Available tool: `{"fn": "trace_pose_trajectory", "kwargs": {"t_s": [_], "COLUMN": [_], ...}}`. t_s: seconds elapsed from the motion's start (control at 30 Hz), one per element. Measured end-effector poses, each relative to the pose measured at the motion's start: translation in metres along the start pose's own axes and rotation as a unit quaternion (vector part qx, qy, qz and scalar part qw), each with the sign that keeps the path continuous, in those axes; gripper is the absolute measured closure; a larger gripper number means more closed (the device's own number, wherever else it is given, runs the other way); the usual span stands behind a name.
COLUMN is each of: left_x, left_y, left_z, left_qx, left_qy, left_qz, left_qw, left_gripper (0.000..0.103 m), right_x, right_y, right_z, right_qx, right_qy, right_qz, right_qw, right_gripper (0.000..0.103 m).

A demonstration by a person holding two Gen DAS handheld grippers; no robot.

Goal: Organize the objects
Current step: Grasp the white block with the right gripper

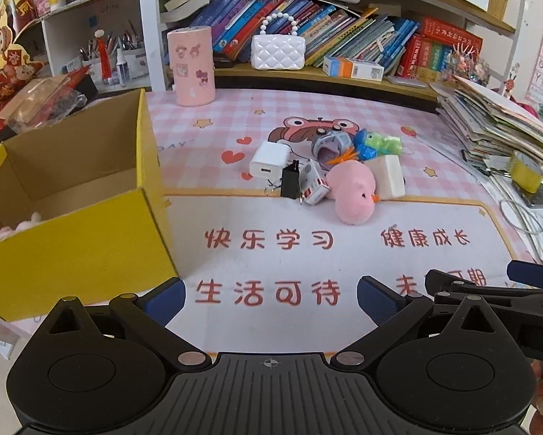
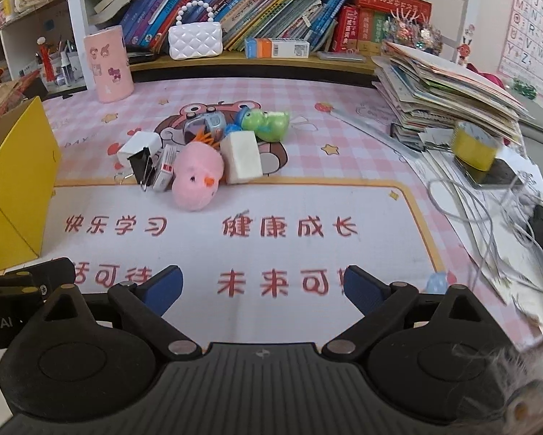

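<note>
A: Where does the pile lie?
B: The pink plush chick (image 1: 353,192), white charger (image 1: 268,161), black binder clip (image 1: 290,180), white block (image 1: 389,175) and green toy (image 1: 380,144) cluster mid-mat (image 1: 271,326), well ahead of both tools; the yellow box (image 1: 72,235) stands to the left.

A: And the tools?
B: The left gripper (image 1: 271,299) and right gripper (image 2: 262,288) have jaws spread wide, holding nothing and touching nothing, side by side and low over the mat, aimed toward the shelf.
</note>
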State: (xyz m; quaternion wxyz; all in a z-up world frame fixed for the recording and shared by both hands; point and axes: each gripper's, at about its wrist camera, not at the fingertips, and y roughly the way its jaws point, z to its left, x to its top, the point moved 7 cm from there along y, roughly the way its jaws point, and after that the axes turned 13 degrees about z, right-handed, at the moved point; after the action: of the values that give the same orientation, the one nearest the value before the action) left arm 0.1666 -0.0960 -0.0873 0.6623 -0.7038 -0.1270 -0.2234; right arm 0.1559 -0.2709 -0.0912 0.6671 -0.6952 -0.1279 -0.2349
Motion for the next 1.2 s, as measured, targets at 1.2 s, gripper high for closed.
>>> {"fn": "trace_pose_trajectory", "kwargs": {"t_s": [1.2], "left_x": [0.042], "left_y": [0.038], "left_z": [-0.040], "left_qx": [0.025], "left_qy": [-0.026], "left_qz": [0.009], "left_qw": [0.9993], "left_gripper": [0.031], "right_x": [0.070], "right_y": [0.045], "right_z": [-0.027], "right_qx": [0.098], "right_qy": [-0.038], "right_qz": [-0.019], "right_qw": [0.994], "right_gripper": [0.049]}}
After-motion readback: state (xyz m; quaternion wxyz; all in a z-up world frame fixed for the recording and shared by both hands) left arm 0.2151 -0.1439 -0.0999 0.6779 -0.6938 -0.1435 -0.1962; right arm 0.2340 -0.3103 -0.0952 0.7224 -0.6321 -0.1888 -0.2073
